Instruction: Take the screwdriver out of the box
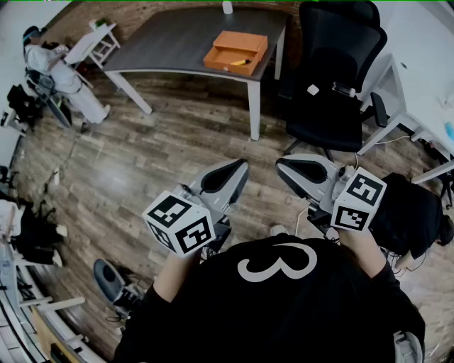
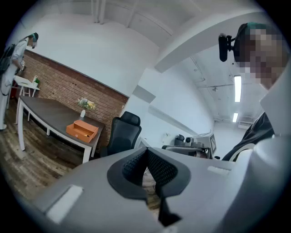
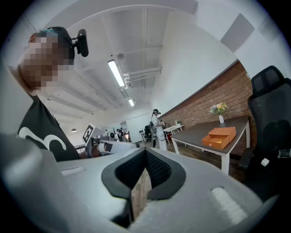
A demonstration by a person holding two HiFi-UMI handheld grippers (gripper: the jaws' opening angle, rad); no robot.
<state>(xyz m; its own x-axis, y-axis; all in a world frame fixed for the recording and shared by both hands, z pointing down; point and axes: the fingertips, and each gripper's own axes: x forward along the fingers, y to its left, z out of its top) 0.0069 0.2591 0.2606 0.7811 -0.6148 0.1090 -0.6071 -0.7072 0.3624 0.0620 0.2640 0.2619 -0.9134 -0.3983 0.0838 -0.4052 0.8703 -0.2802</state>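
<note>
The screwdriver (image 1: 240, 62), with its yellow and black handle, lies in the open orange box (image 1: 235, 51) at the top centre of the head view, toward the box's right end. The box sits near the right end of the dark worktop (image 1: 177, 35), and a small white vase (image 1: 227, 7) stands behind it at the frame's upper edge. You are standing well apart from that worktop, with bare wooden floor (image 1: 163, 142) between it and your grippers. Your left gripper (image 1: 237, 170) is at lower centre of the head view, its marker cube (image 1: 181, 223) close to your body, and its own view shows the jaws together at the tips with nothing between them. Your right gripper (image 1: 284, 166) is just beside it to the right, its marker cube (image 1: 360, 200) at your right forearm, and its jaws are likewise closed and empty. Both point up the frame, roughly toward the worktop. A black office chair (image 1: 333, 71) stands just right of the worktop's end. In the left gripper view the box (image 2: 82, 129) shows small at left of centre; in the right gripper view it (image 3: 219, 136) shows at right. A person in white (image 1: 64, 78) stands at the upper left of the head view.
</note>
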